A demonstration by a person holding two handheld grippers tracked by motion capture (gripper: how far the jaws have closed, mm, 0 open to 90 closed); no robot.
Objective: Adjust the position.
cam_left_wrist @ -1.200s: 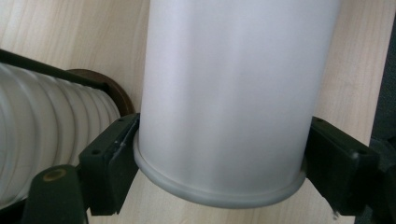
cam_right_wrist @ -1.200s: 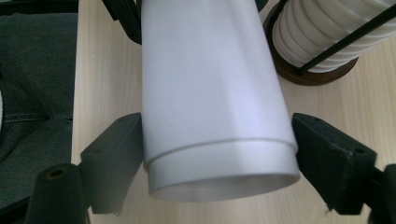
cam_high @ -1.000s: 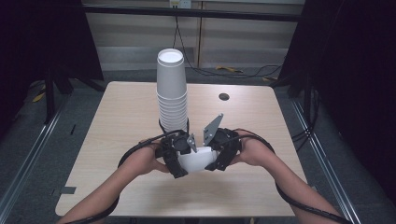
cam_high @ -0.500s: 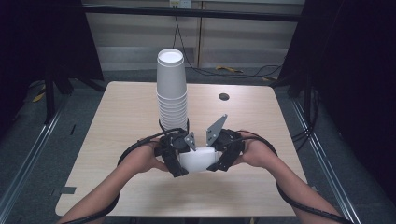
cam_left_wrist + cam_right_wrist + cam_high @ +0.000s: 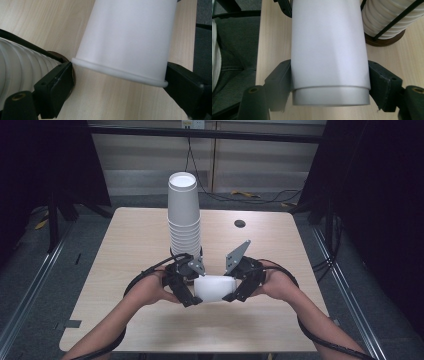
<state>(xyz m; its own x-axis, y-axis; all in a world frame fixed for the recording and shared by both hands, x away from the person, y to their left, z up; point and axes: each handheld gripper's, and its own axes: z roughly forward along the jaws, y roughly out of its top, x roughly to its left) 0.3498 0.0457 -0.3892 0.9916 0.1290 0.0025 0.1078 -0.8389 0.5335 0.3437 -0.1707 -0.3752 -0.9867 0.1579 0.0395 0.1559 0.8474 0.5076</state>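
White cup (image 5: 215, 288) clamped by right hand-held gripper (image 5: 234, 290).

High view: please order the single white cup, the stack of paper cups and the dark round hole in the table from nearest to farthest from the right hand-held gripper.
1. Single white cup, lying between the jaws of the right hand-held gripper.
2. Stack of paper cups, up and to the left.
3. Dark round hole, near the table's far edge.

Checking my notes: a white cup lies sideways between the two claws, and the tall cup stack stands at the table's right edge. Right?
Not quite. The cup stack stands near the middle of the table, just behind the claws, as the high view shows. The white cup does lie sideways between them.
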